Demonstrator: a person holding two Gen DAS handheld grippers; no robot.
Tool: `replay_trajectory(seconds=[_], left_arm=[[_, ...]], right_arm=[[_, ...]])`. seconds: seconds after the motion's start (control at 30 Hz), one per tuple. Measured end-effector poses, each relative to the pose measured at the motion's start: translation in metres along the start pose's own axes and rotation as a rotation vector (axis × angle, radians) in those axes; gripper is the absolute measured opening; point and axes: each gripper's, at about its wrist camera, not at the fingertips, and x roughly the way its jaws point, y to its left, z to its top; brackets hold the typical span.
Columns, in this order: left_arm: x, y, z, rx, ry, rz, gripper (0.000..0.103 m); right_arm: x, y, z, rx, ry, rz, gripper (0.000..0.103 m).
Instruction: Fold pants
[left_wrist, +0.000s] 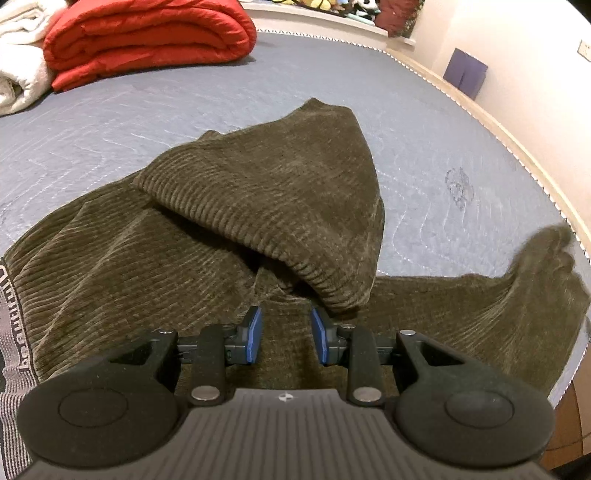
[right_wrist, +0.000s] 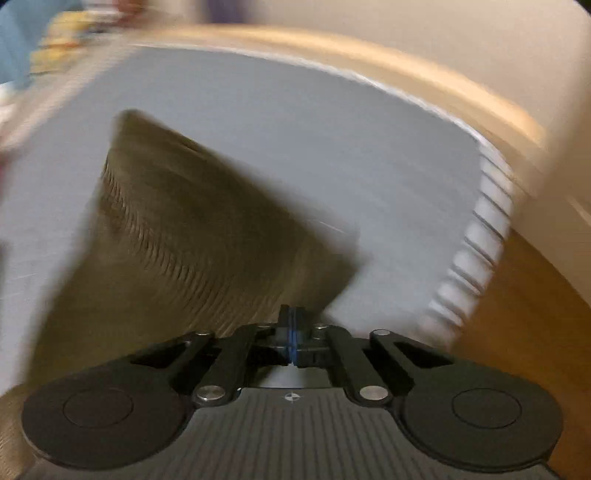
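Pants (left_wrist: 229, 221) lie on the bed (left_wrist: 443, 155), centre of the left view, one leg flopped over at 12 o'clock, other trailing to 3 o'clock. Judged: fold barely begun, legs not aligned. Waistband (left_wrist: 11, 332) at 9 o'clock carries lettering, unreadable. Left tongs (left_wrist: 286, 334) released above the cloth. Right tongs (right_wrist: 291, 332) clenched; blur hides whether they pinch fabric.

The pants (left_wrist: 258, 192) are olive-brown ribbed corduroy; the bed (left_wrist: 424, 147) cover is grey-blue with faint quilted lines. A folded quilt (left_wrist: 147, 40) is bright red; the tongs' pads (left_wrist: 255, 334) are blue.
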Motion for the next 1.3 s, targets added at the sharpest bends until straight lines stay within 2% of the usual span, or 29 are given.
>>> replay_trajectory(seconds=[0.03,0.1,0.17,0.23,0.3,0.37,0.43,0.53,0.63,0.73,0.8,0.83,0.9,0.97,1.0,1.03,1.1,1.13,1.2,1.3], left_arm=[[0.001,-0.001,0.000,0.002,0.002,0.000,0.033],[0.003,-0.005,0.001,0.008,0.003,-0.001,0.033],[0.004,-0.010,0.001,0.015,0.004,-0.006,0.034],[0.006,-0.013,0.001,0.023,0.002,-0.008,0.036],[0.008,-0.016,0.000,0.026,0.005,-0.004,0.036],[0.011,-0.016,-0.001,0.027,0.013,0.005,0.036],[0.013,-0.014,-0.001,0.028,0.018,0.013,0.037],[0.017,-0.010,0.000,0.021,0.022,0.019,0.037],[0.022,-0.009,0.003,0.019,0.027,0.021,0.037],[0.026,-0.013,0.006,0.025,0.029,0.015,0.037],[0.027,-0.017,0.007,0.030,0.028,0.008,0.037],[0.028,-0.019,0.008,0.033,0.028,0.005,0.037],[0.028,-0.023,0.008,0.044,0.026,-0.001,0.037],[0.027,-0.024,0.007,0.051,0.025,-0.003,0.037],[0.027,-0.024,0.007,0.051,0.025,-0.004,0.037],[0.026,-0.023,0.007,0.049,0.024,-0.003,0.037],[0.025,-0.020,0.007,0.043,0.021,-0.002,0.037],[0.025,-0.018,0.007,0.040,0.019,-0.001,0.037],[0.023,-0.014,0.008,0.031,0.015,0.000,0.037],[0.021,-0.009,0.009,0.016,0.007,0.004,0.037]], right_arm=[[0.007,-0.017,-0.001,0.041,0.017,-0.031,0.000],[0.011,-0.039,0.002,0.115,0.014,-0.036,0.001],[0.005,-0.045,0.005,0.161,-0.040,0.015,0.004],[-0.002,-0.034,0.011,0.106,-0.116,0.105,0.004],[-0.001,-0.013,0.016,-0.009,-0.181,0.129,0.017],[0.013,0.001,0.030,-0.102,-0.194,0.092,0.054],[0.034,0.009,0.033,-0.186,-0.159,0.049,0.060],[0.055,0.011,0.024,-0.246,-0.099,0.000,0.058],[0.049,0.013,0.021,-0.274,-0.115,0.026,0.024],[0.030,0.013,0.020,-0.274,-0.171,0.045,0.020],[0.018,0.006,0.025,-0.232,-0.217,0.012,0.020],[0.014,-0.001,0.029,-0.181,-0.205,-0.022,0.020],[0.019,-0.017,0.032,-0.091,-0.152,-0.115,0.020],[0.034,-0.023,0.029,-0.073,-0.066,-0.145,0.026],[0.035,-0.022,0.028,-0.066,-0.071,-0.159,0.029],[0.031,-0.020,0.030,-0.055,-0.111,-0.178,0.029],[0.014,-0.009,0.037,-0.062,-0.247,-0.221,0.037],[0.007,-0.004,0.041,-0.066,-0.319,-0.210,0.044],[-0.003,0.009,0.045,-0.058,-0.409,-0.123,0.045],[0.011,0.026,0.051,-0.038,-0.413,0.056,0.045]])
